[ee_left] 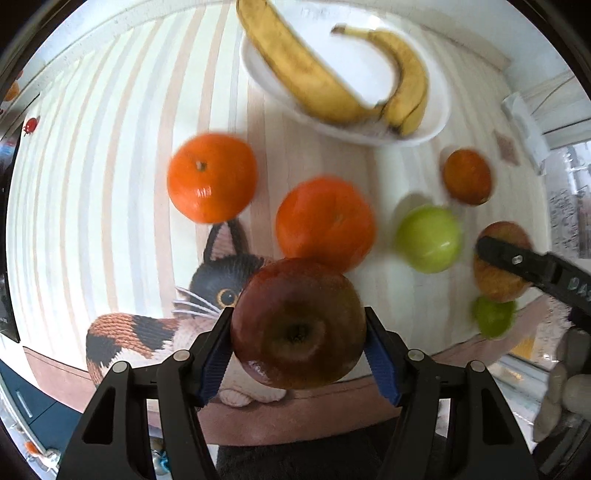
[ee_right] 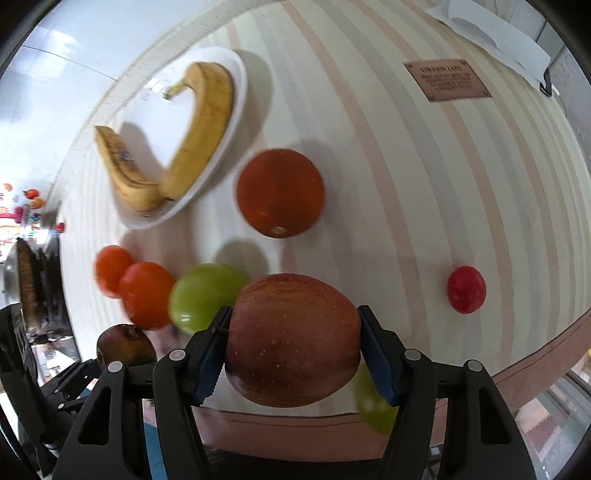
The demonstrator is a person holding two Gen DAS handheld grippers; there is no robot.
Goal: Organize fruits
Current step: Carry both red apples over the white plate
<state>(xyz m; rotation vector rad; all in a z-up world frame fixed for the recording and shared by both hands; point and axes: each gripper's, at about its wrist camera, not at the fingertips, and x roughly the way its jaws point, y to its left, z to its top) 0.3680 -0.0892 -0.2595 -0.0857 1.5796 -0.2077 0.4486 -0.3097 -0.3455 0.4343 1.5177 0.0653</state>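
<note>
My left gripper (ee_left: 298, 325) is shut on a dark red apple (ee_left: 295, 321), held above the striped cloth near the front edge. My right gripper (ee_right: 293, 339) is shut on a red-yellow apple (ee_right: 291, 339); this apple also shows in the left wrist view (ee_left: 498, 273). A white plate (ee_left: 436, 122) with two bananas (ee_left: 306, 74) sits at the back. Three oranges (ee_left: 212, 177) (ee_left: 325, 221) (ee_left: 467, 181) and a green apple (ee_left: 428, 238) lie between. Another green apple (ee_left: 493, 319) lies under the right gripper.
A small red fruit (ee_right: 466, 289) lies alone at the right of the cloth. A brown label (ee_right: 447, 79) is sewn on the cloth at the back. A cat picture (ee_left: 207, 291) is on the cloth near the front edge. White paper (ee_right: 495, 33) lies at the far corner.
</note>
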